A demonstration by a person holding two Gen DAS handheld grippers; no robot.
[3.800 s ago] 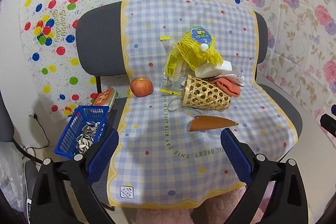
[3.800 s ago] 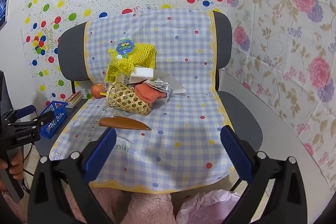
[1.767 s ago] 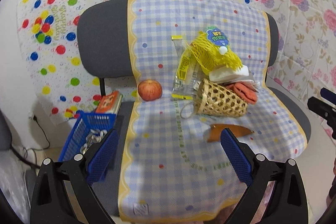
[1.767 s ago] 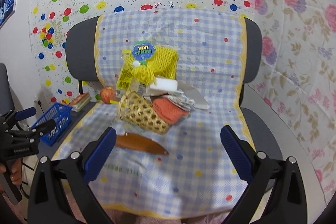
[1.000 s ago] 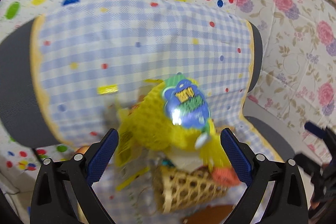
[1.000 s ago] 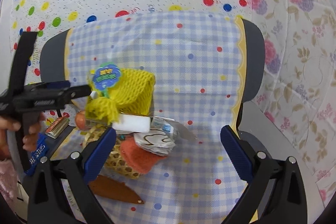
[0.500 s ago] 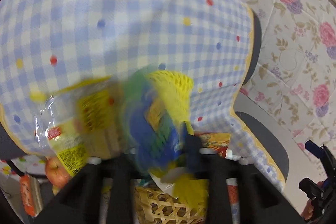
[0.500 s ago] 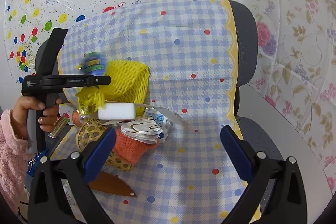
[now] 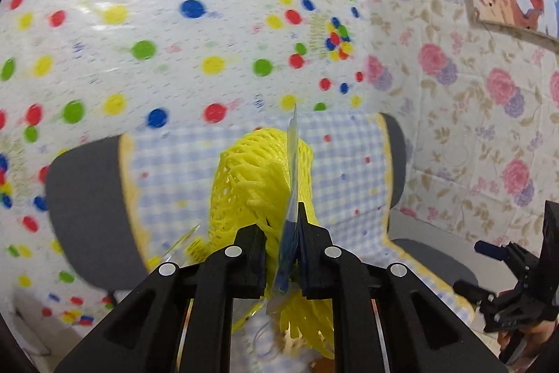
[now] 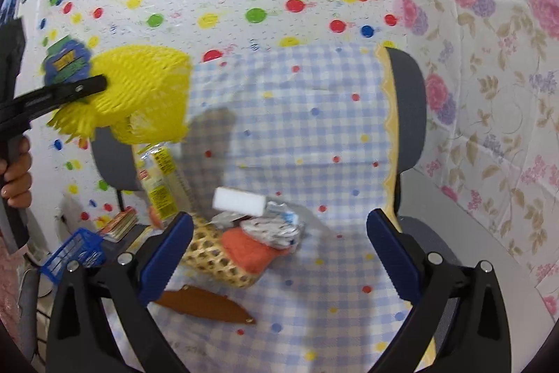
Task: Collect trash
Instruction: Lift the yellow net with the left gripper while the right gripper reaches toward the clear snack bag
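The main risk is the hold itself: the left tongs (image 9: 281, 263) have just been closing and now pinch only the top of the yellow mesh net bag (image 9: 258, 184), at its blue paper tag (image 9: 290, 243) and the gathered netting beside it, so the bag hangs from a thin, slippery bit of card and mesh. A quick swing could, I judge, tear the tag or let the netting slide out, dropping the bag. The clear snack wrapper with the yellow label (image 10: 159, 184) stands just under the lifted bag and may be snagged on the mesh; if so it could be dragged along and fall off the chair (image 10: 408, 114). In the right wrist view the bag is in the air at upper left, clear of the checked cloth (image 10: 314, 135) and well apart from the right tongs (image 10: 279, 256), which stand wide open and hold nothing. Directly ahead of them lies the rest of the pile: a white sponge block (image 10: 239, 198), crumpled wrappers (image 10: 276, 228), an orange cloth (image 10: 249, 254) and a tipped woven bamboo basket (image 10: 216, 263), with a brown knife sheath (image 10: 206, 305) lying nearer.
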